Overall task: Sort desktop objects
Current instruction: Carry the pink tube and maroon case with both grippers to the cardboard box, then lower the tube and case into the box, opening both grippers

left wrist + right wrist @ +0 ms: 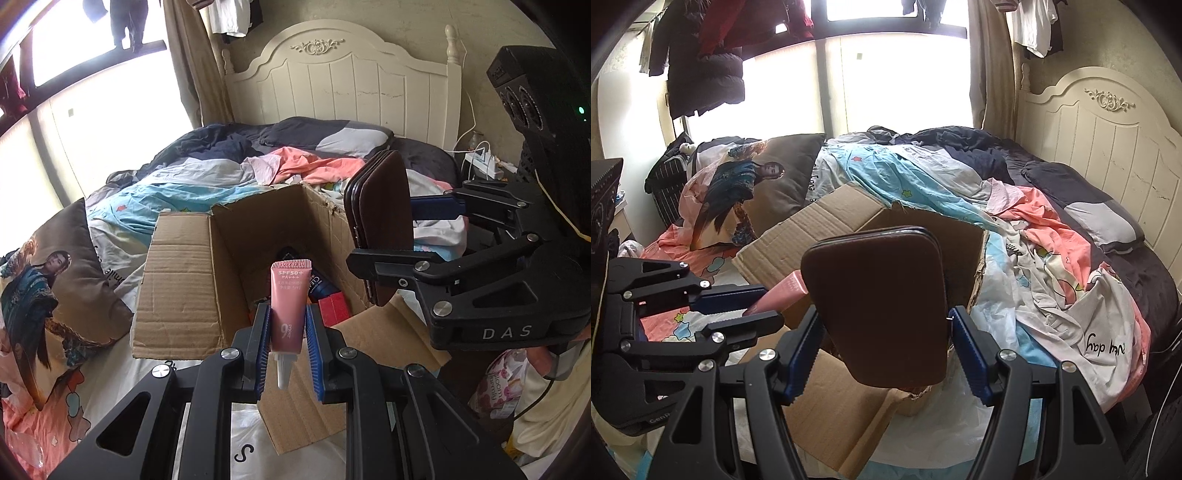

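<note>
Bed (207,192) strewn with clothes, open box (184,280) at centre frame.
Left gripper (286,332) clamped on pink tube (289,306), nozzle toward camera, held over the box mouth at lower centre. Right gripper (886,332) clamped on brown case (879,306), upright at centre of its view, above the box's right wall. Red and dark items (328,295) lie inside the box.
</note>
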Tool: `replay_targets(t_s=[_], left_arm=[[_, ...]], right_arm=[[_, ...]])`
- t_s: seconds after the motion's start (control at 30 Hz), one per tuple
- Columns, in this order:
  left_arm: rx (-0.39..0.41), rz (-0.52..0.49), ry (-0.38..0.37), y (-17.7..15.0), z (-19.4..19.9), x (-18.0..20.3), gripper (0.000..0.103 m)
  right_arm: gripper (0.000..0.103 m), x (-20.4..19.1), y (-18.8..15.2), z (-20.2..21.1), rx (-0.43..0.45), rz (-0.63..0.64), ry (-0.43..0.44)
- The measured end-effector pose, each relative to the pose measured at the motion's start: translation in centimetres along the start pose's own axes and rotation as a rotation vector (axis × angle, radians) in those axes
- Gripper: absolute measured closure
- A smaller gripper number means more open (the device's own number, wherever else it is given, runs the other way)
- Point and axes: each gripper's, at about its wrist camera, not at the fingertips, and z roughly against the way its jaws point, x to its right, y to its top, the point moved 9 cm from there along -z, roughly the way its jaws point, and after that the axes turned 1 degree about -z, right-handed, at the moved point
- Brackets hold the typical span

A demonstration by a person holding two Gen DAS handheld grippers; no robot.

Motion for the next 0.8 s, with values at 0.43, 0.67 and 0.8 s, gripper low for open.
replay_targets(t_s=[0.43, 0.67, 0.8], left_arm=[[-0.051, 0.042, 0.006, 0.3, -4.0, -1.4, 0.084], [-0.073, 0.057, 0.011, 0.1, -5.4, -1.5, 0.084], [-0.075, 0.047, 0.014, -0.1, -5.4, -1.2, 0.082]], right_arm=[[0.038, 1.0, 0.0, -2.8, -0.041, 0.005, 0.004], [0.038, 1.4, -0.4, -3.9, -0.061, -0.004, 0.011], [0.038, 1.3, -0.6, -4.0, -0.067, -0.002, 0.011]])
